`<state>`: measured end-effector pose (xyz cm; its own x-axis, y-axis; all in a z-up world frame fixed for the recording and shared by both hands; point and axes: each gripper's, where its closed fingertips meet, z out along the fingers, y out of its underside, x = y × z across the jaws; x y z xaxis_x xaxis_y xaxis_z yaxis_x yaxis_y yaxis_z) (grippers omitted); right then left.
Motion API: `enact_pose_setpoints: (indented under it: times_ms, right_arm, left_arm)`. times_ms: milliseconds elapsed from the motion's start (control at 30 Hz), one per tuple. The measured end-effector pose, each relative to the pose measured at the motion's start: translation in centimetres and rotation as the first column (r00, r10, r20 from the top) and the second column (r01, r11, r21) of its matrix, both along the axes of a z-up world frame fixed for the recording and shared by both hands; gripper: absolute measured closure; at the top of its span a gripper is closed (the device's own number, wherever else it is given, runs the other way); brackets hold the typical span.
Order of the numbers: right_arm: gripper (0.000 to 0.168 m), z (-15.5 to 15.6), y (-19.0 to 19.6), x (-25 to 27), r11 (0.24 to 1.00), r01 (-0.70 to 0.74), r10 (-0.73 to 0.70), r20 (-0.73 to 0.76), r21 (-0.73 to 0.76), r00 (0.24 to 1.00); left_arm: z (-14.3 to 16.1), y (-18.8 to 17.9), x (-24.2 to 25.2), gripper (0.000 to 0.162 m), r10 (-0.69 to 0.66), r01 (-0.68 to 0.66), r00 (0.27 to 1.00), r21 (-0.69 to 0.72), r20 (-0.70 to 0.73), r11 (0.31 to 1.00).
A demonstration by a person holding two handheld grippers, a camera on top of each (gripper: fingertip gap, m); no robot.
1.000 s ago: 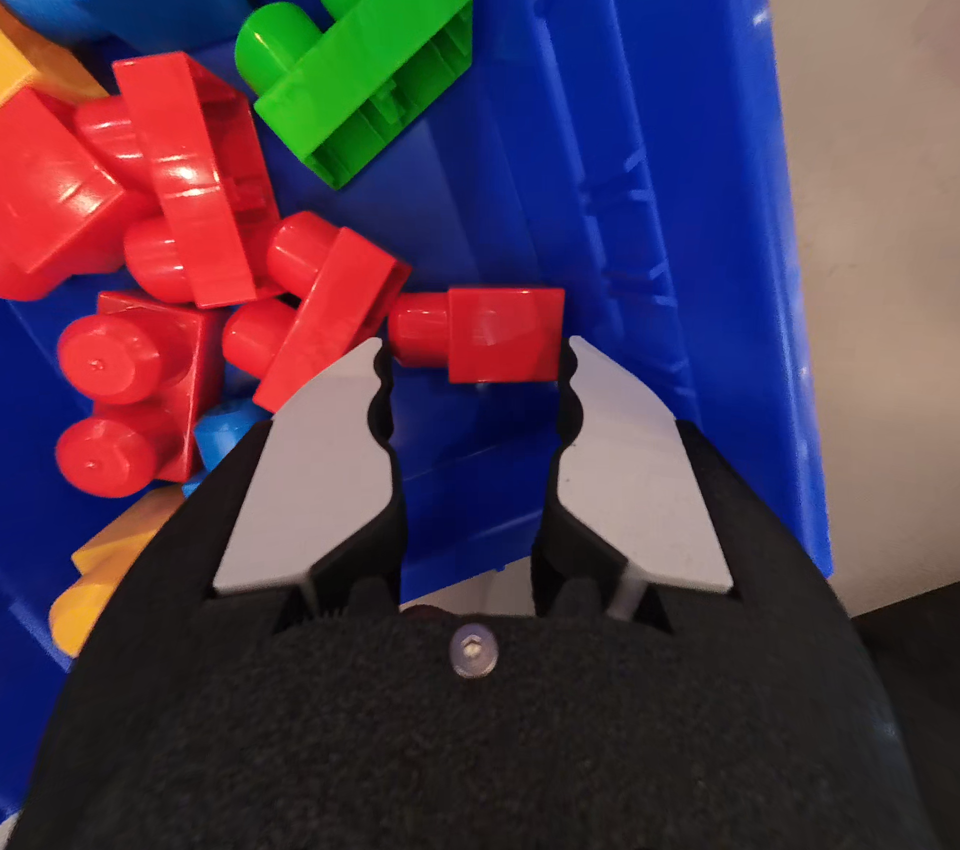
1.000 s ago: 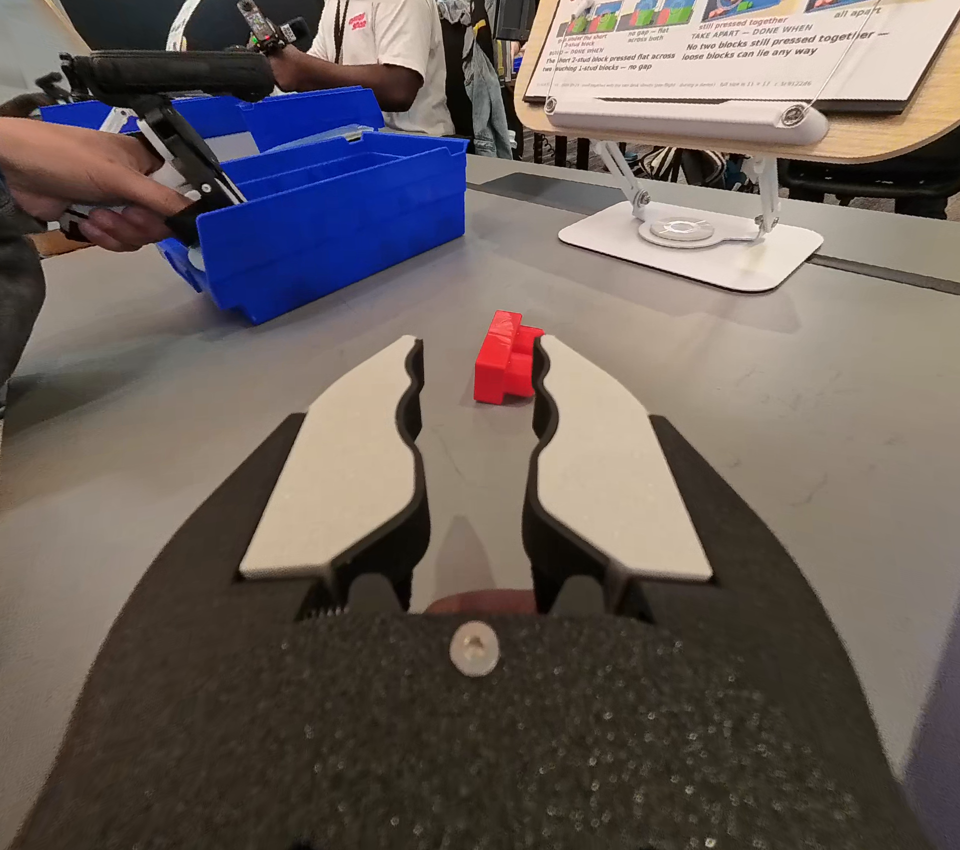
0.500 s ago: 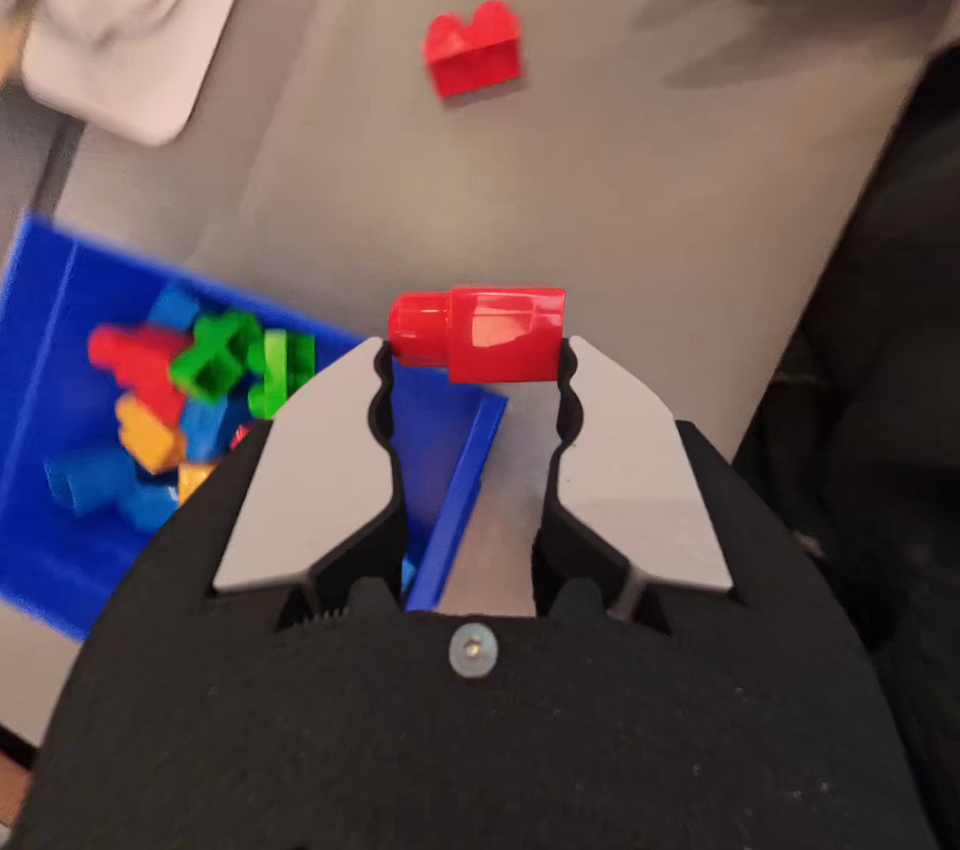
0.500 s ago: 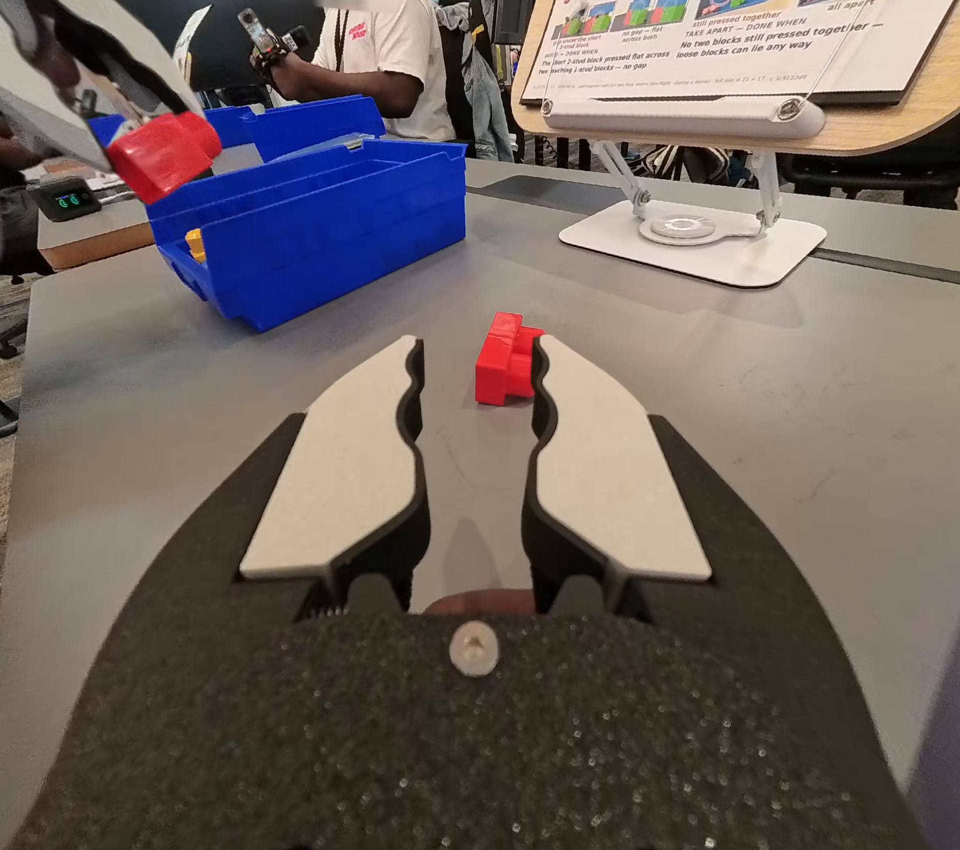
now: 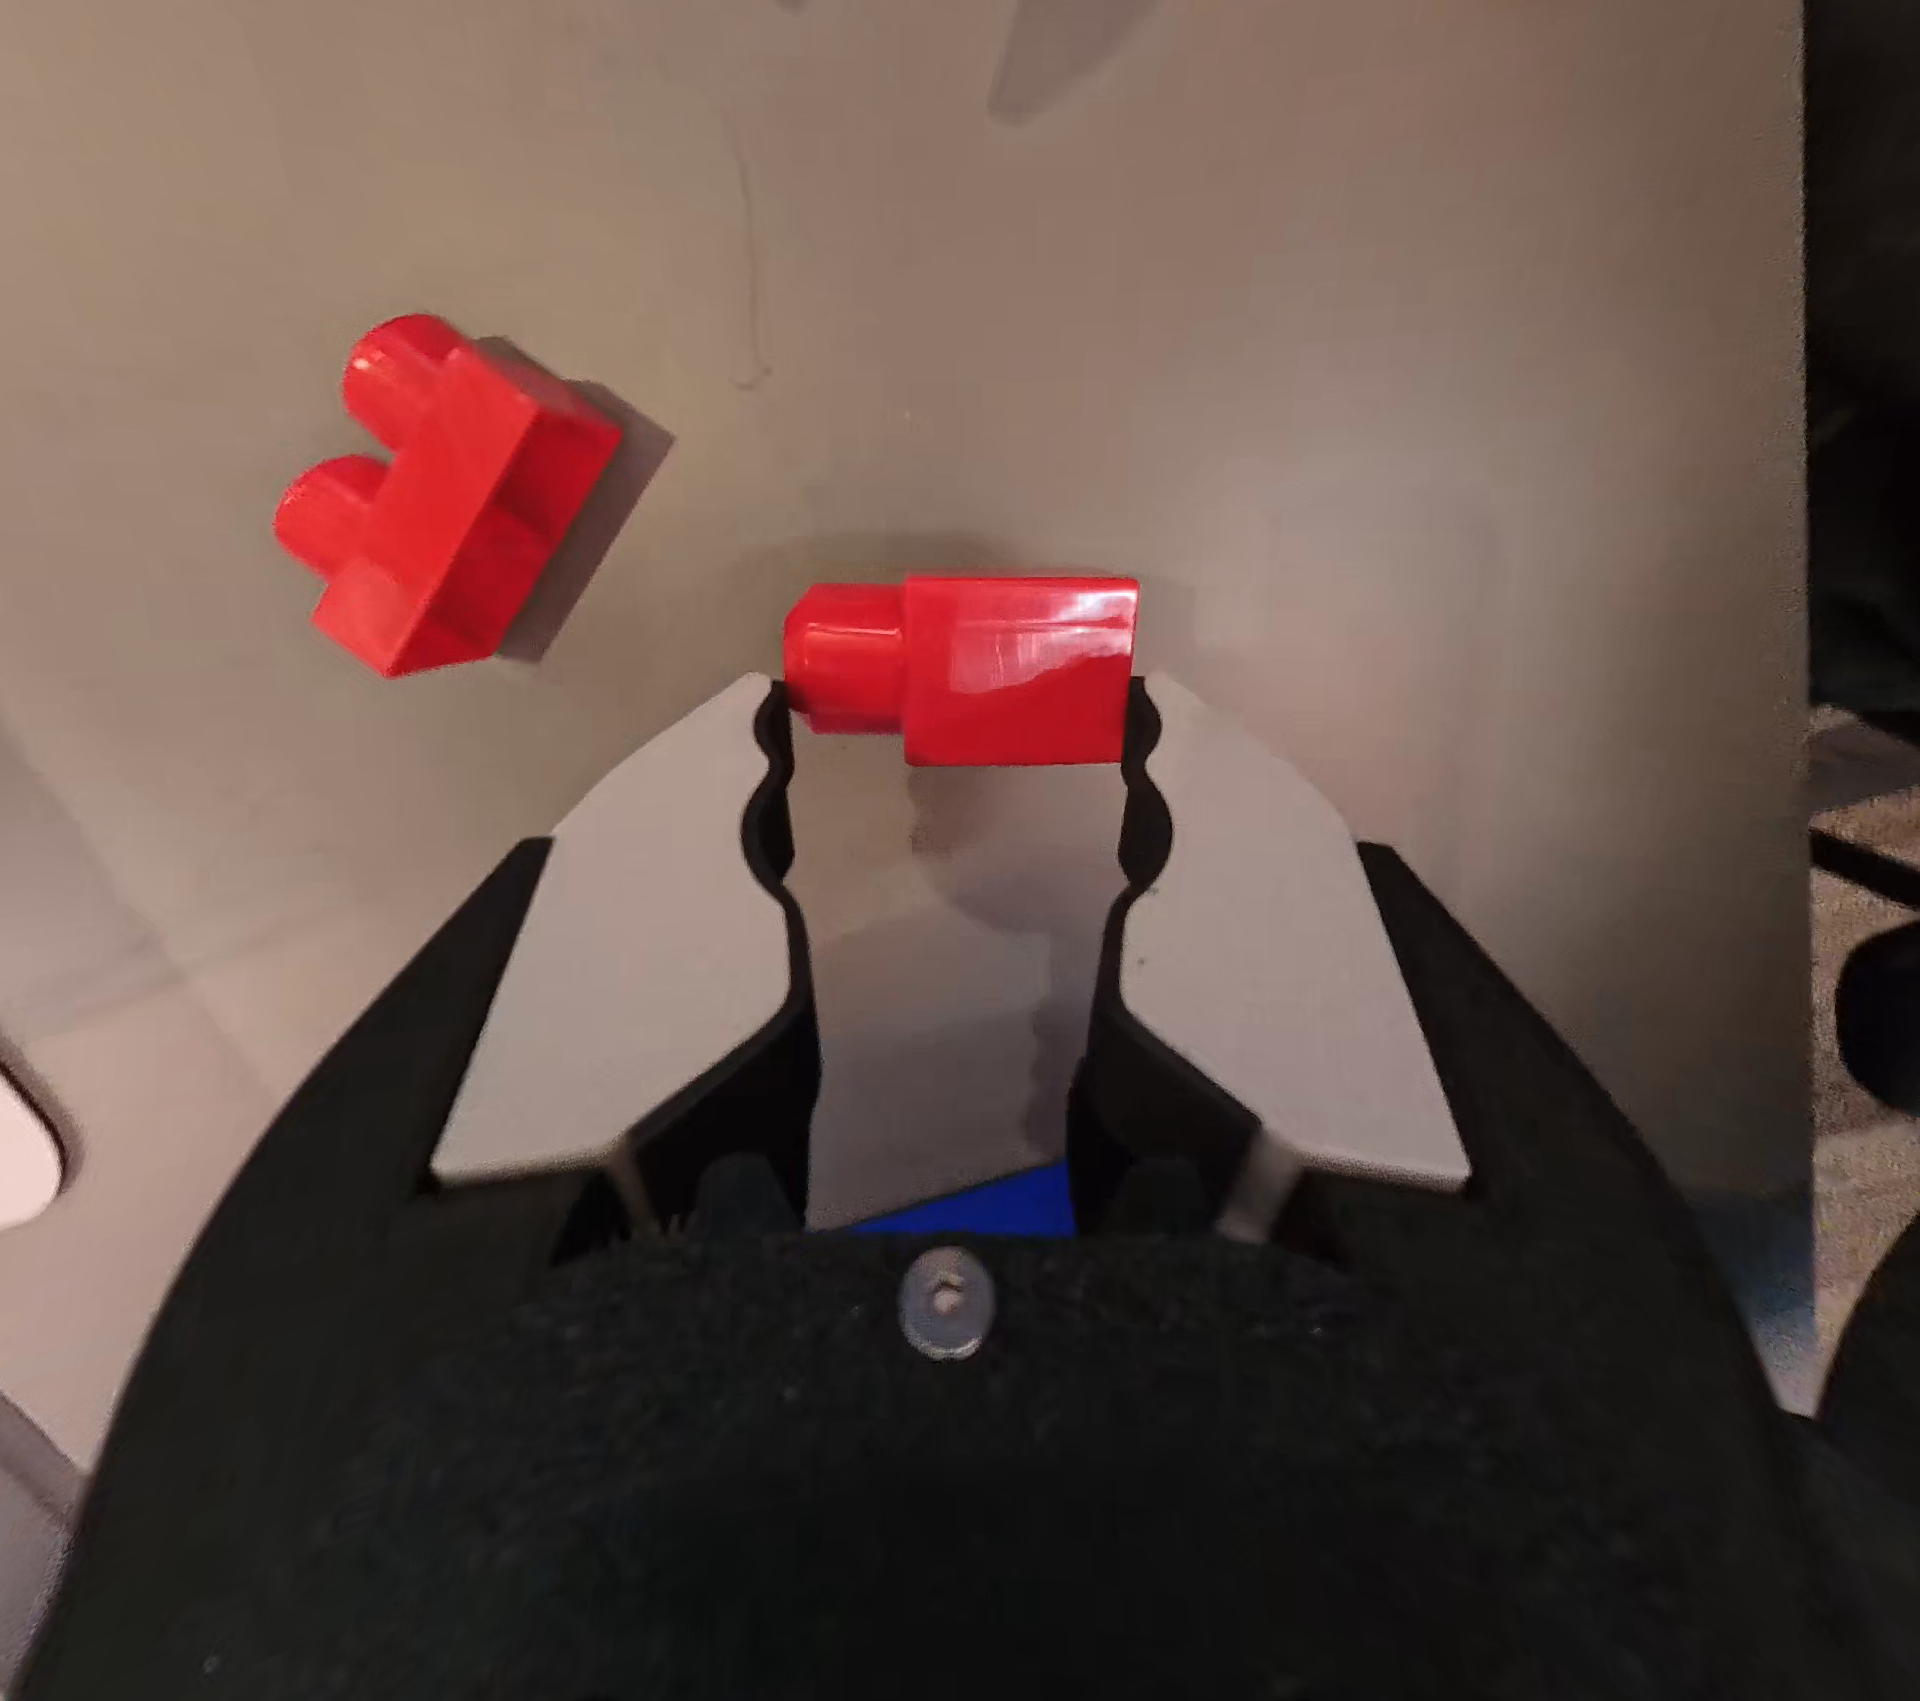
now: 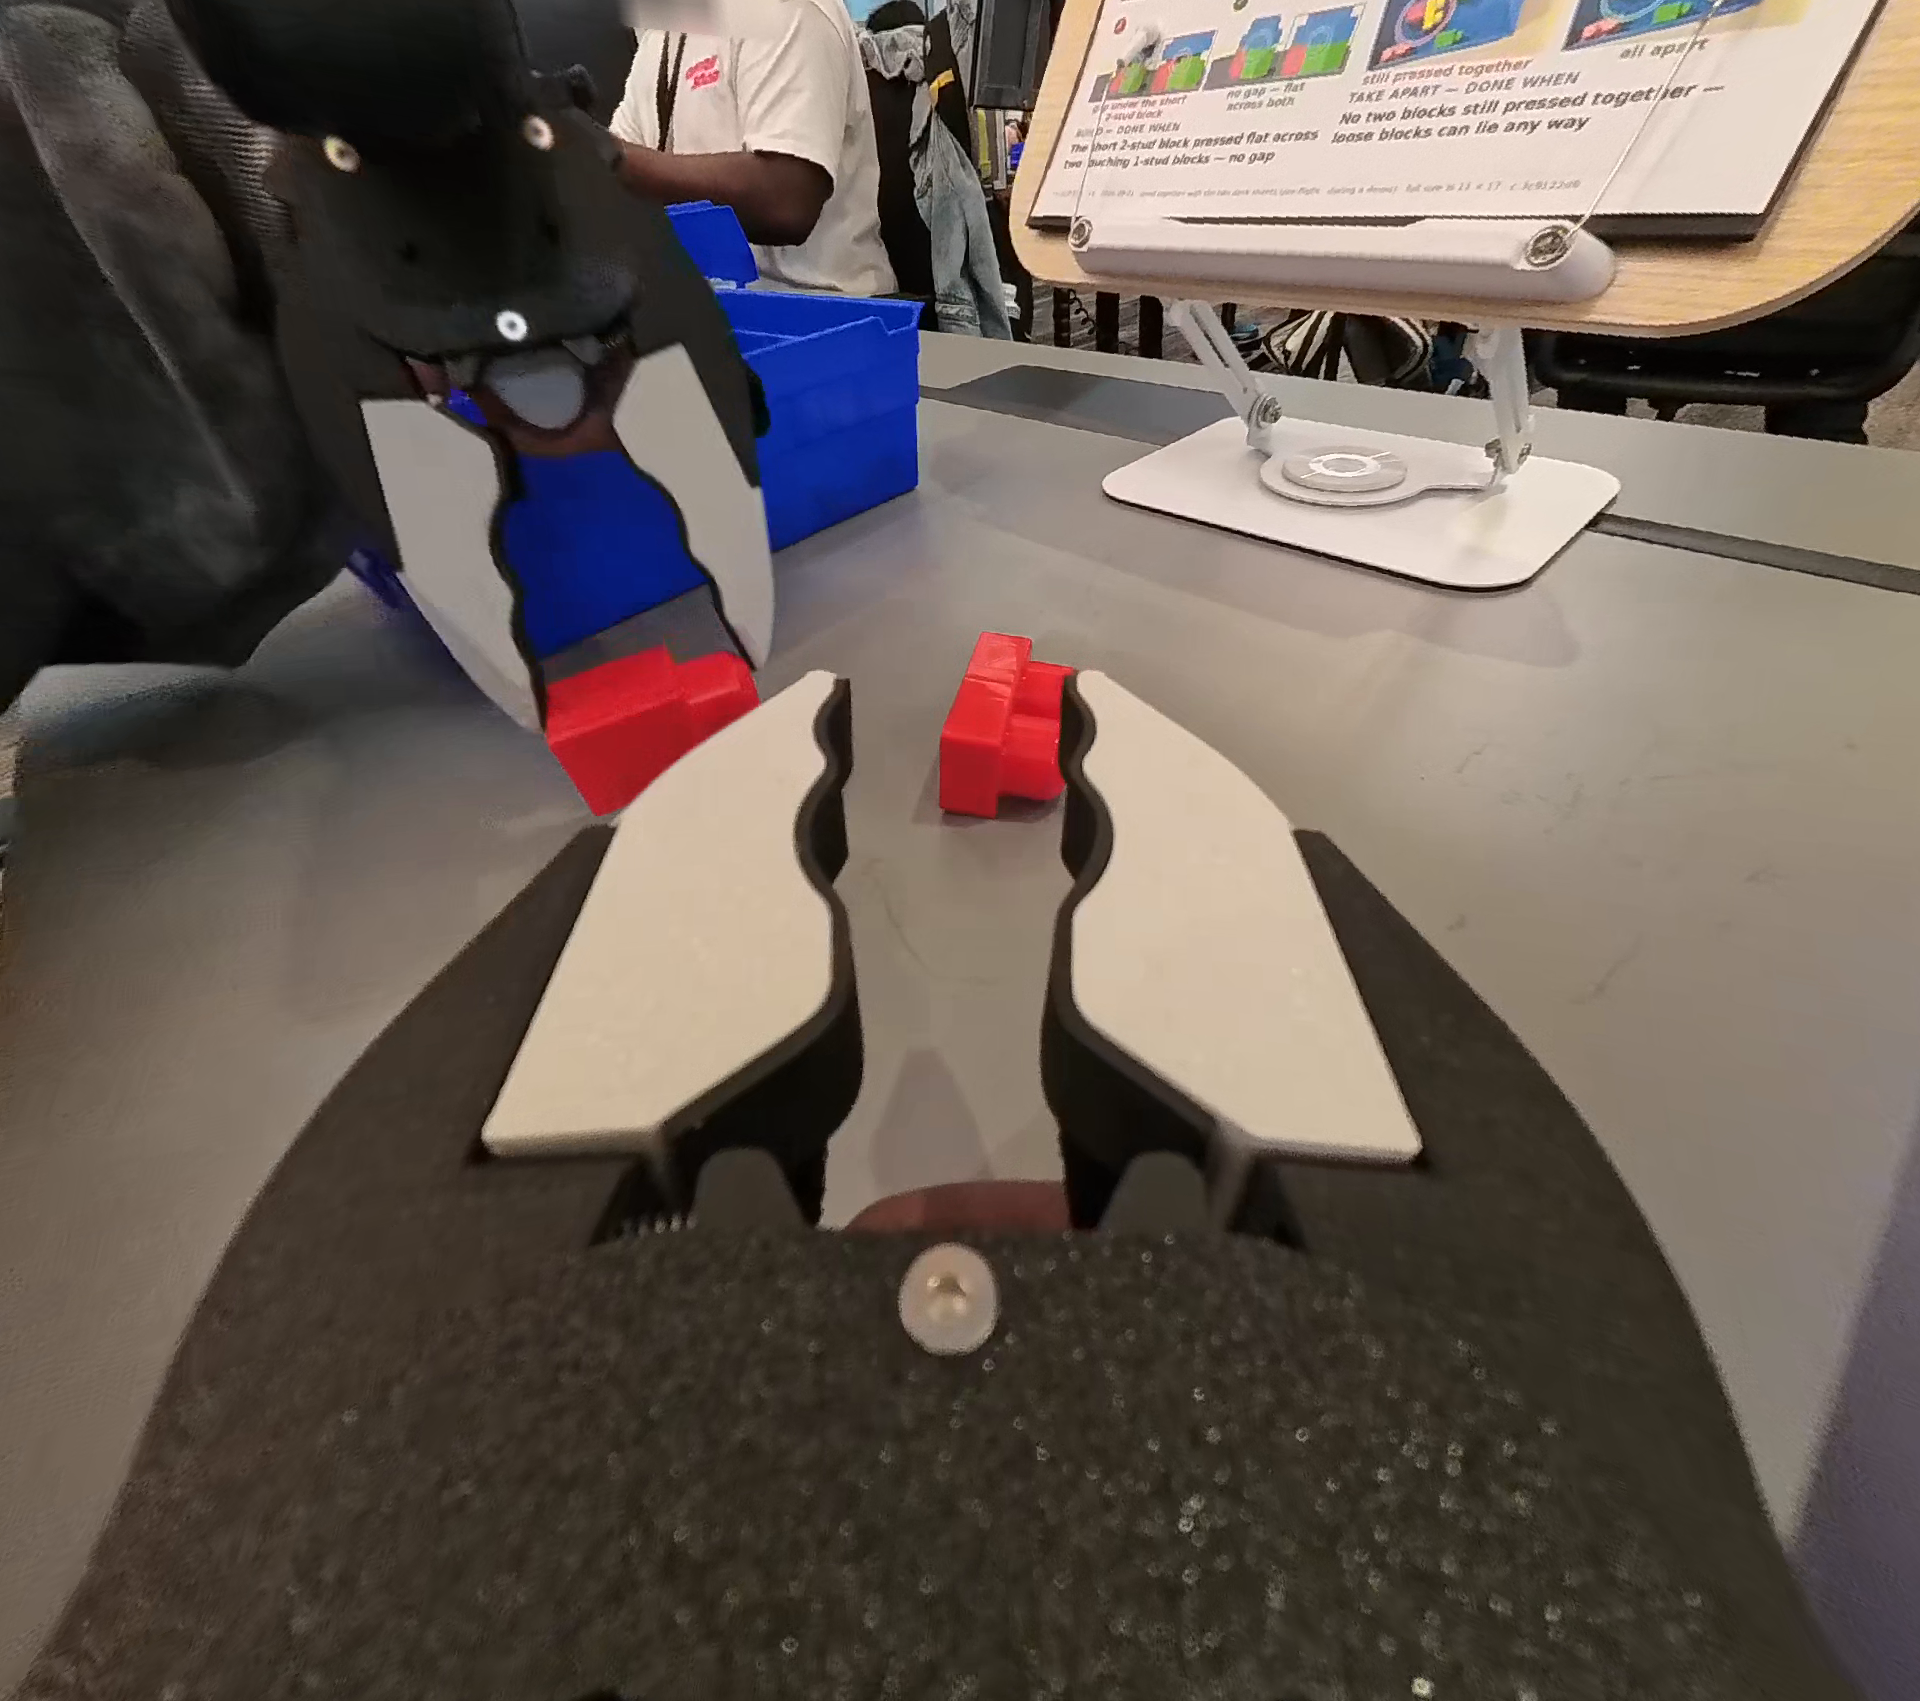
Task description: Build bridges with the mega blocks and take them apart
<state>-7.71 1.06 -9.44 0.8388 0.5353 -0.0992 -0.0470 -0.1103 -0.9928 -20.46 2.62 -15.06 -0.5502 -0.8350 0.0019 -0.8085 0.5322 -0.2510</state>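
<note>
Holding a small red block (image 5: 987,669) tight in my left tongs (image 5: 961,695), I hang it just over the desk (image 5: 1351,301). Its long side runs across the tongs, stud pointing to 9 o'clock. The two-stud red block (image 5: 447,498) lies on its side on the desk at about 10 o'clock, near but apart. My right tongs (image 6: 951,706) are spread wide and hold nothing, and that block sits just past their tips.

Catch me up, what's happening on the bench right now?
A person works two handheld grippers. The left claw is shut on a one-stud red block, held low over the grey table. A two-stud red block lies loose on its side nearby. The right claw is open and empty, short of that block. Nothing is joined yet.
</note>
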Motion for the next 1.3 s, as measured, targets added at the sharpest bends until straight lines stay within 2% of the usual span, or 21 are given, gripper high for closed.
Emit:
enact_pose_setpoints:
  times_ms: [200, 300, 400, 467, 567, 667, 767, 833, 900, 1000, 1067, 1300]
  right_arm:
    - [0.13, 0.0, -0.1, -0.1, 1.0, -0.003, 0.003, 0.007, 0.003, 1.0]
    - [0.13, 0.0, -0.1, -0.1, 1.0, -0.006, 0.006, 0.008, 0.004, 1.0]
    - [0.13, 0.0, -0.2, -0.2, 1.0, -0.014, 0.014, 0.005, 0.004, 1.0]
    - [0.13, 0.0, -0.2, -0.1, 1.0, -0.011, 0.011, -0.003, 0.003, 1.0]
    - [0.13, 0.0, -0.2, -0.1, 1.0, -0.012, 0.012, -0.009, -0.001, 1.0]
    - [0.13, 0.0, -0.2, -0.1, 1.0, -0.015, 0.015, -0.005, -0.002, 1.0]
    - [0.13, -0.1, -0.1, -0.2, 1.0, -0.018, 0.018, -0.001, -0.007, 1.0]
    - [0.13, -0.2, -0.1, -0.2, 1.0, -0.021, 0.021, -0.001, -0.015, 1.0]
    - [0.13, -0.3, 0.0, -0.3, 0.999, -0.028, 0.028, -0.006, -0.027, 1.0]
    - [0.13, -0.3, 0.3, -0.5, 0.998, -0.042, 0.041, -0.023, -0.037, 0.999]
    - [0.13, -0.3, 0.4, -0.7, 0.998, -0.05, 0.049, -0.027, -0.044, 0.998]
    - [0.13, -0.4, 0.5, -0.8, 0.998, -0.053, 0.052, -0.023, -0.045, 0.998]
  left_arm:
    - [-2.0, -0.6, 0.8, 0.101, -0.079, 0.08, 0.995, 0.019, -0.062, 0.997]
    - [-2.8, -0.6, 0.6, 0.101, -0.053, 0.056, 0.994, 0.03, -0.097, 0.998]
    - [-2.7, -0.3, -0.1, 0.083, 0.024, -0.018, 0.989, 0.042, -0.145, 0.999]
    - [-0.9, 0.1, -0.5, 0.084, 0.072, -0.067, 0.993, 0.046, -0.096, 0.997]
    - [4.7, 1.5, -1.6, 0.086, 0.203, -0.209, 0.974, 0.059, 0.095, 0.976]
    - [11.2, 3.4, -5.2, 0.091, 0.4, -0.428, 0.863, 0.028, 0.309, 0.903]
    - [13.9, 5.7, -12.0, 0.095, 0.53, -0.614, 0.743, 0.102, 0.409, 0.783]
    - [13.1, 6.8, -16.9, 0.099, 0.615, -0.709, 0.691, 0.19, 0.381, 0.679]
    - [10.9, 7.0, -20.6, 0.099, 0.657, -0.719, 0.695, 0.268, 0.293, 0.641]
    - [6.8, 7.0, -24.0, 0.096, 0.652, -0.643, 0.749, 0.364, 0.118, 0.674]
    - [4.6, 7.3, -25.5, 0.093, 0.657, -0.606, 0.754, 0.387, 0.001, 0.695]
    - [1.3, 8.1, -26.0, 0.096, 0.556, -0.497, 0.808, 0.281, -0.196, 0.821]
